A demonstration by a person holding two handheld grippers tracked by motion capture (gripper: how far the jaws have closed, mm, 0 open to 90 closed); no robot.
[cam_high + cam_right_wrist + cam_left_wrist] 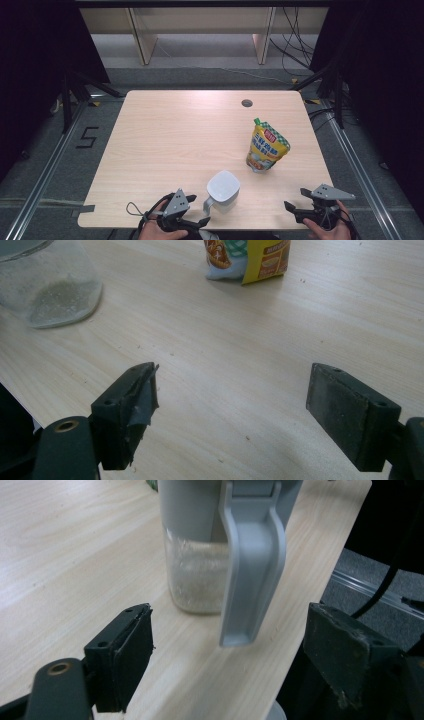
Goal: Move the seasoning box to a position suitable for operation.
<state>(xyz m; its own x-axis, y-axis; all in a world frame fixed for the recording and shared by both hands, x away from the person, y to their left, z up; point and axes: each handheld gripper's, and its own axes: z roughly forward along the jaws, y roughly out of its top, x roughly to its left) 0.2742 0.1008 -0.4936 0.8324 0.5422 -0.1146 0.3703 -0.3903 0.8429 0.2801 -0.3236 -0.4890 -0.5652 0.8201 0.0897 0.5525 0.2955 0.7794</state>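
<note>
We hold the left gripper point(192, 210) spread wide just before the jug's point(223, 187) grey handle point(252, 570), untouched. Right of the jug, our right gripper point(297, 198) gapes empty, the yellow pouch point(267, 146) standing beyond.

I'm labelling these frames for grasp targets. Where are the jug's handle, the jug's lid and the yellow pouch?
jug's handle point(252, 575): left gripper view, on the grey handle's flat outer face.
jug's lid point(223, 185): high view, on the white lid's top.
yellow pouch point(267, 147): high view, on the printed front panel.
</note>
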